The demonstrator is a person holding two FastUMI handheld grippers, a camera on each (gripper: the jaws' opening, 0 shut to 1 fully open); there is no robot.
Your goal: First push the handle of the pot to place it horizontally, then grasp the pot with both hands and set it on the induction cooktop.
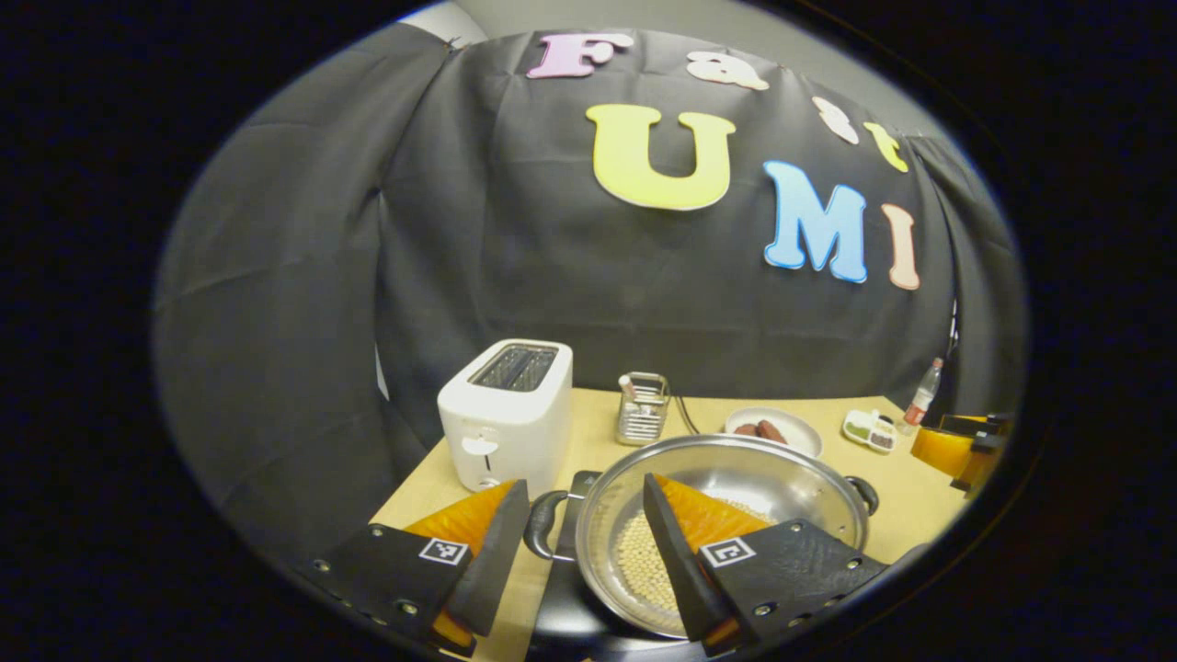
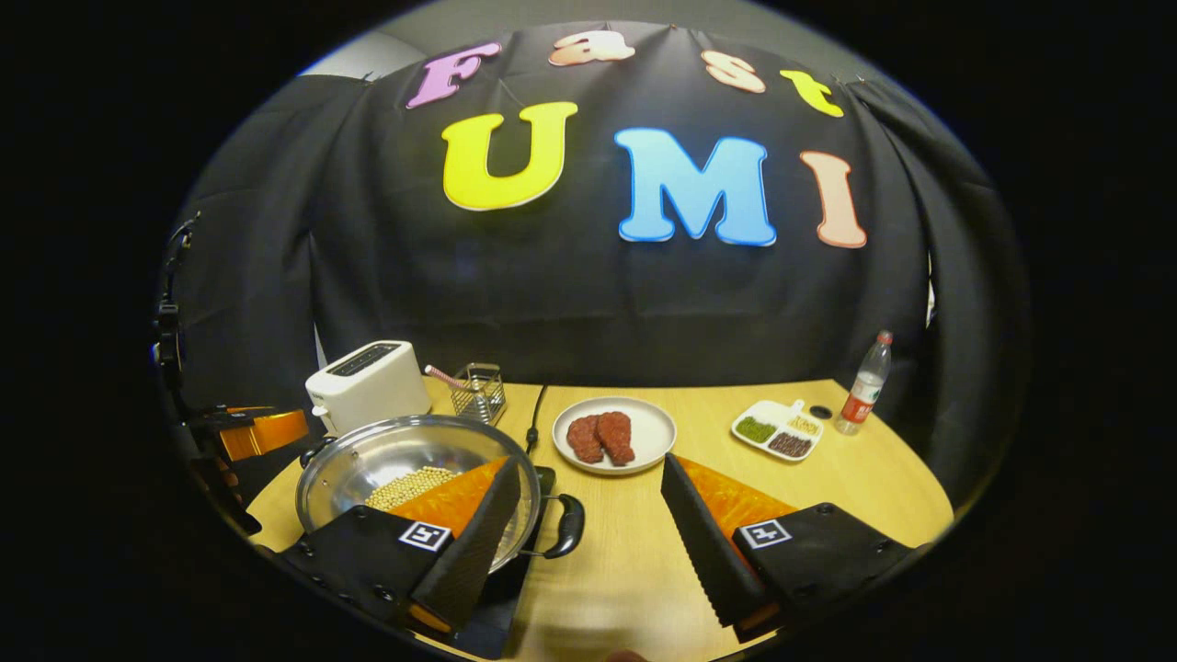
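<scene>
A shiny stainless-steel pot (image 1: 736, 515) with two dark loop handles and pale beans on its bottom sits on the flat black induction cooktop (image 1: 565, 611), which lies on the light wooden worktop (image 2: 634, 552). In the left gripper view, the left gripper (image 1: 579, 552) has its fingers spread wide apart, straddling the pot's near-side handle (image 1: 544, 526): one finger is outside the handle, the other over the pot's bowl. In the right gripper view, the right gripper (image 2: 588, 542) is likewise open, its fingers either side of the pot's other handle (image 2: 563, 526) with nothing clamped. Behind the pot stand a white two-slot toaster (image 1: 506, 414) and a small wire basket (image 1: 642, 409); a white round plate (image 2: 614, 434) with two reddish meat pieces, a white divided dish (image 2: 777, 429) and a clear plastic bottle (image 2: 866, 382) lie farther along the worktop.
</scene>
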